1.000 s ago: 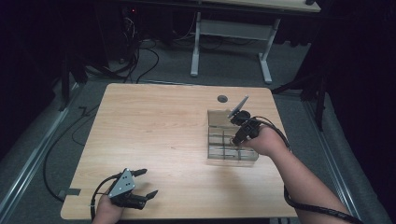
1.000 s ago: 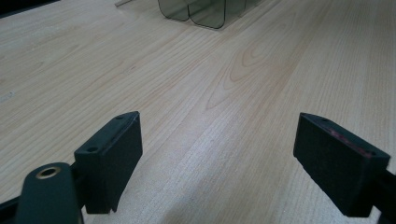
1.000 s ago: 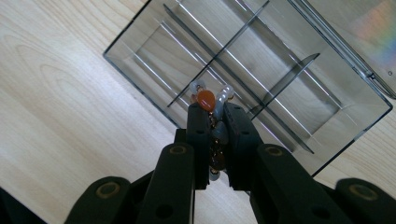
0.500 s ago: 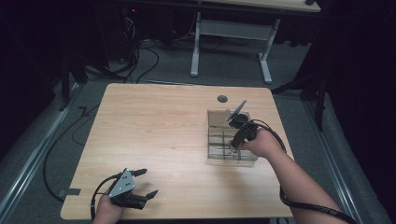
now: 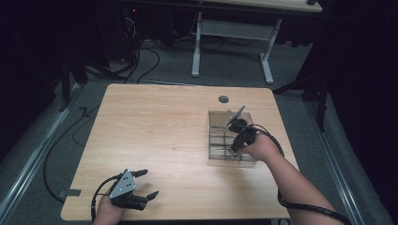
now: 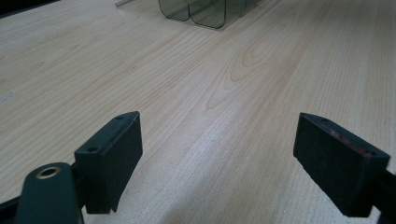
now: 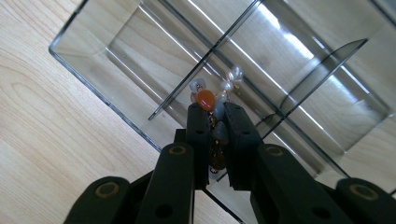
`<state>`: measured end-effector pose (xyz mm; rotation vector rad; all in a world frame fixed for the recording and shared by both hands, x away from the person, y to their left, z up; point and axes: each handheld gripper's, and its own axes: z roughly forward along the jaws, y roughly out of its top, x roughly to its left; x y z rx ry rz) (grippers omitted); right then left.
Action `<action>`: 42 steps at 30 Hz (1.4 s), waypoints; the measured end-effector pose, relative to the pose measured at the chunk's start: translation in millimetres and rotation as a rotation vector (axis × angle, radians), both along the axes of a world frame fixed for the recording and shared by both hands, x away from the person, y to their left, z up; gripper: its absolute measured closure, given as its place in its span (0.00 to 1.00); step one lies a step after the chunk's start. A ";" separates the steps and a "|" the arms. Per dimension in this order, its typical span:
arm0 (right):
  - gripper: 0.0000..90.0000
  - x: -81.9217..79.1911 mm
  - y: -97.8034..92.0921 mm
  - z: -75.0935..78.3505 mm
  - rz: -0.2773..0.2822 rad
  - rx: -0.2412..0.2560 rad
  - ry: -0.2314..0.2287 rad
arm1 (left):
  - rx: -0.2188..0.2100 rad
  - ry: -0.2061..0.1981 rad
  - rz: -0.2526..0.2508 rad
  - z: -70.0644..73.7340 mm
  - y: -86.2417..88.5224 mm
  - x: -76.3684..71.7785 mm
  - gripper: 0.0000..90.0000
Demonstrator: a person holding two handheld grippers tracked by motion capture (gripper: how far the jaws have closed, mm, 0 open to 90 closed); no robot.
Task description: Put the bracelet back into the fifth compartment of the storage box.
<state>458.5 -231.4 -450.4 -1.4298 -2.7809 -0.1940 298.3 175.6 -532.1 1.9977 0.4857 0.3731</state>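
Observation:
A clear plastic box (image 5: 213, 117) with dividers stands on the right half of the wooden table (image 5: 155, 122). My right gripper (image 5: 233, 148) hangs over its near compartments, pointing down into it. In the right gripper view the gripper (image 7: 217, 109) is shut on a string of beads (image 7: 206, 99), orange, grey and pearl white, above a divider of the box (image 7: 93, 88). My left gripper (image 5: 149, 183) rests low near the table's front left edge, jaws wide apart. Nothing lies between the left gripper's (image 6: 217, 149) black pads, and the box corner (image 6: 201, 11) shows far ahead.
A round cable hole (image 5: 223, 99) sits in the tabletop behind the box. A white-legged desk (image 5: 230, 42) stands beyond the table, with cables (image 5: 141, 61) on the floor. The right gripper's cable (image 5: 305, 208) trails off the front right edge.
My right hand has shifted slightly left and nearer over the box with the beads still held. The left gripper has not moved.

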 end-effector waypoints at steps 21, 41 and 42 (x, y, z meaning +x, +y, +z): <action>0.84 0.9 0.5 -13.4 -0.015 0.019 0.015 | 0.002 0.002 -0.002 0.1 -0.1 -0.1 0.18; 0.82 -5.9 -5.2 12.5 -0.043 0.013 -0.024 | 0.002 -0.001 -0.001 -0.1 -0.4 -0.3 0.18; 0.83 -7.5 -6.5 12.1 -0.040 0.014 -0.027 | 0.002 -0.001 0.000 -0.1 -0.4 -0.2 0.18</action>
